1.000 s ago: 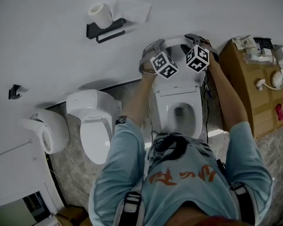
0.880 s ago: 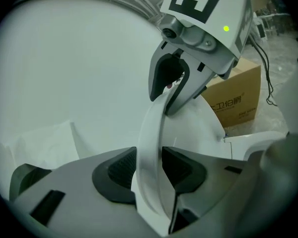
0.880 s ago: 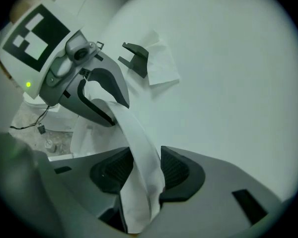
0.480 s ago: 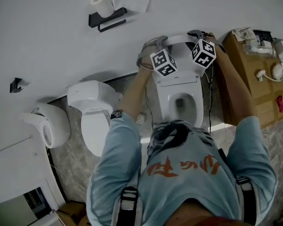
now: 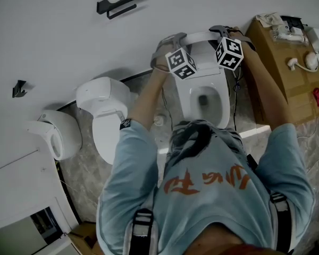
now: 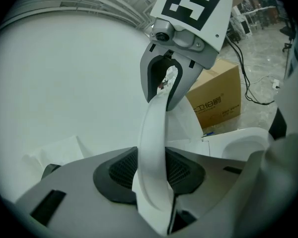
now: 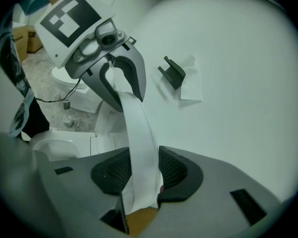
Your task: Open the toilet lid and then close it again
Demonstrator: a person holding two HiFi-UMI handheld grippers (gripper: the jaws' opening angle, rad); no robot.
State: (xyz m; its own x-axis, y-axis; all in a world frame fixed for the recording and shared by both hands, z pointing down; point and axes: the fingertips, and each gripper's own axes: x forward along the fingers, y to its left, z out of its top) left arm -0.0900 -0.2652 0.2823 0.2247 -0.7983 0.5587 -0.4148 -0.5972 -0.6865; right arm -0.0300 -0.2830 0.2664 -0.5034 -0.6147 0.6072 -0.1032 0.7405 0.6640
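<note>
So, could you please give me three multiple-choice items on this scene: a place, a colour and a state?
1. The cardboard box stands: A on the seat; B at the person's right; C at the person's left.
2. The toilet lid is: A black; B white; C red.
3. The left hand-held gripper and right hand-held gripper: A hang empty; B hold paper; C clamp the lid.
B: it sits beside the right arm. B: the lid shows white. C: their jaws, which have just been closing, pinch the lid's edge.
</note>
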